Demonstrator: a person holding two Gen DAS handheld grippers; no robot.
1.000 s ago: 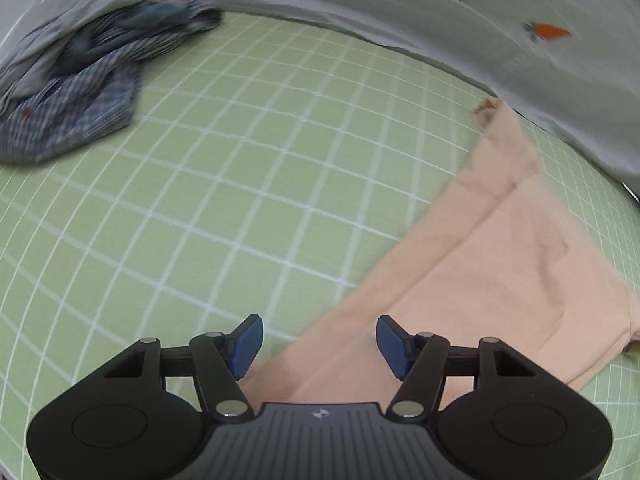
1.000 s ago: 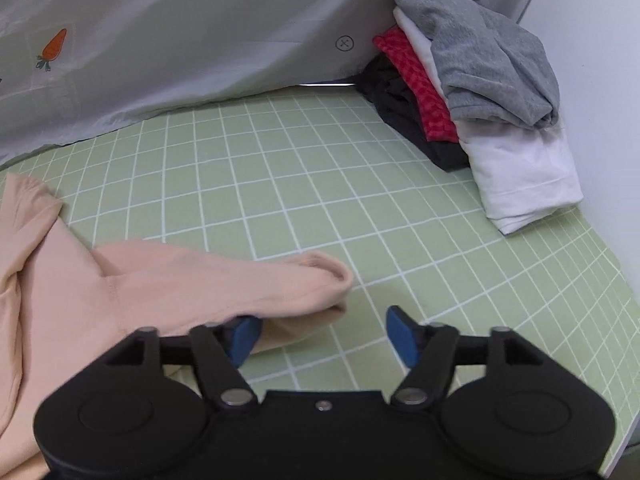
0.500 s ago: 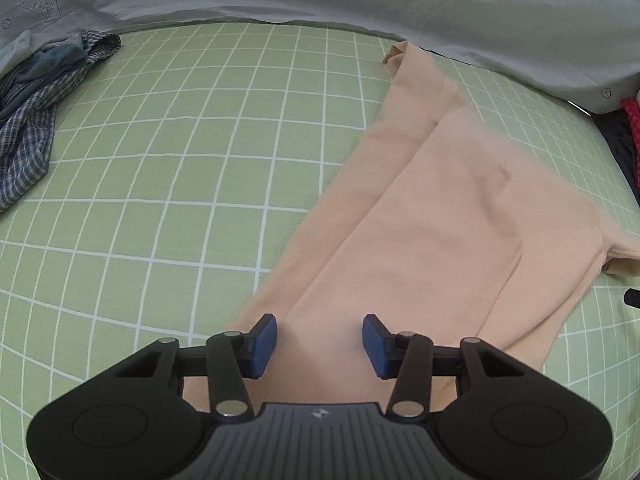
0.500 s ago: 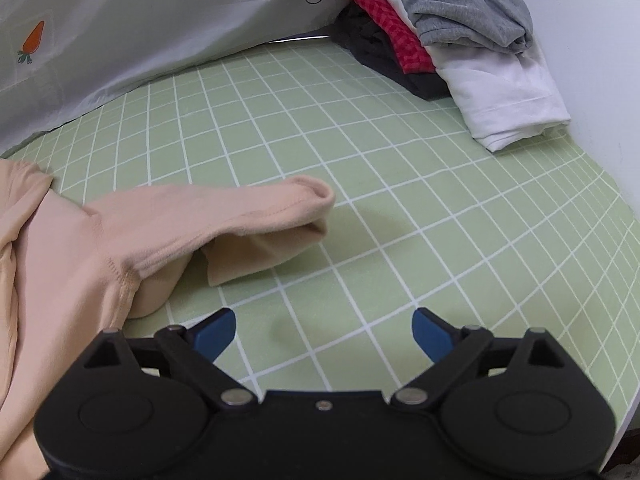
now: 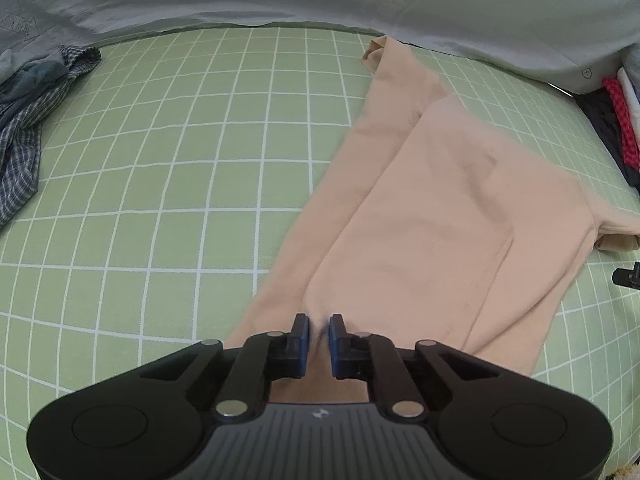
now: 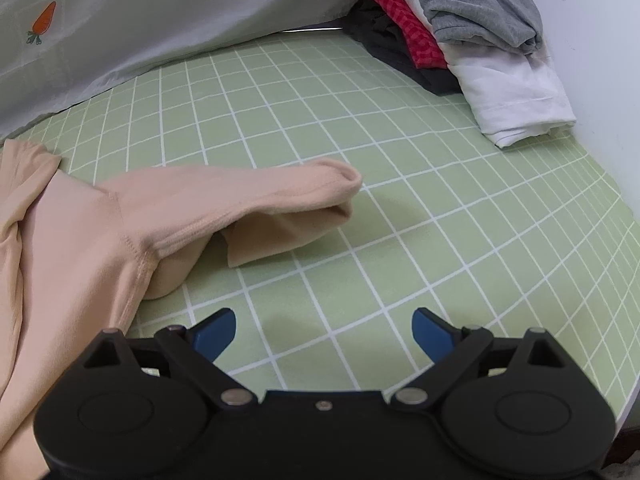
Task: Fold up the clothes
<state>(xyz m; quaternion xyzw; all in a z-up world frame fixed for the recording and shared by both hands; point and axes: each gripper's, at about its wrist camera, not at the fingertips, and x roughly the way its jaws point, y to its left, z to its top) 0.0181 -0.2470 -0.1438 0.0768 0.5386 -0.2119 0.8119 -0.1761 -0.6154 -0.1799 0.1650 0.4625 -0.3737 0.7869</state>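
A peach-coloured garment point(image 5: 432, 216) lies partly folded on the green grid mat point(image 5: 180, 184), running from the near edge up to the far right. My left gripper point(image 5: 319, 334) is shut on the garment's near hem, pinching a small ridge of cloth between its blue pads. In the right wrist view the same garment point(image 6: 80, 232) lies at the left, with one sleeve point(image 6: 280, 196) stretched to the right. My right gripper point(image 6: 324, 330) hovers open over bare mat, just below that sleeve, holding nothing.
A pale sheet with carrot prints point(image 6: 140, 12) borders the far side. A pile of grey, white, red and dark clothes point(image 6: 472, 28) sits at the far right, by the mat's edge. A blue checked shirt point(image 5: 28, 120) lies crumpled at the far left.
My left gripper has gone from open above the hem to shut on it. My right gripper opened wider and drew back from the sleeve end, which now lies free on the mat.
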